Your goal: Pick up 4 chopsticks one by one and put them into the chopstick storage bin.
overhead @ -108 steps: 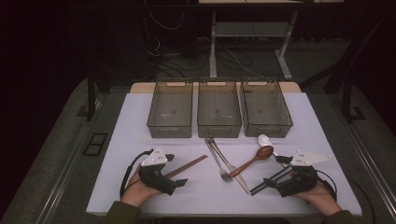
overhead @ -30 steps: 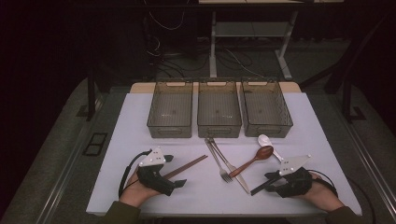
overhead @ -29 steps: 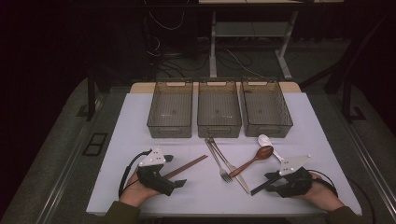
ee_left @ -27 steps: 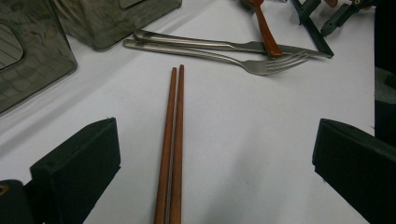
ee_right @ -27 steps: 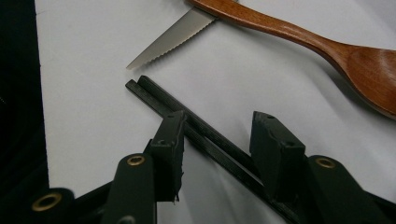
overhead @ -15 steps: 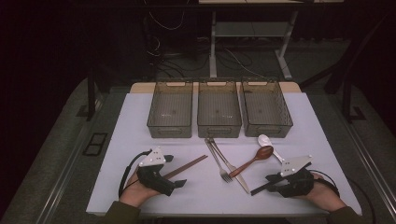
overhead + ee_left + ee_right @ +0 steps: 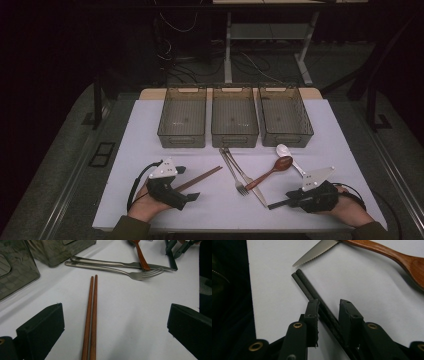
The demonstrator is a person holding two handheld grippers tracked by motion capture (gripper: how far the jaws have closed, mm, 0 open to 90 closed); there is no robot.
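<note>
My right gripper [image 7: 329, 305] lies low on the white table near its front right [image 7: 291, 196]. A pair of black chopsticks [image 7: 312, 291] runs slantwise between its jaws, which have just been closing. The sticks lie against the left pad [image 7: 312, 312], and a strip of table shows before the right pad. My left gripper [image 7: 115, 312] stands wide open at the front left [image 7: 187, 183]. Brown chopsticks [image 7: 91, 315] lie on the table between its jaws, touching neither. The black chopsticks [image 7: 279, 203] point left from the right gripper.
Three smoky plastic bins [image 7: 235, 135] stand in a row behind the cutlery. A fork [image 7: 235, 175] and a serrated knife [image 7: 315, 251] lie mid-table, with a wooden spoon [image 7: 272, 170] and a white spoon [image 7: 289, 156] to their right. The table's front edge [image 7: 225, 231] is close to both hands.
The right gripper's jaws have drawn closer together around the black chopsticks. Both hands stay where they were, and the cutlery has not shifted.
</note>
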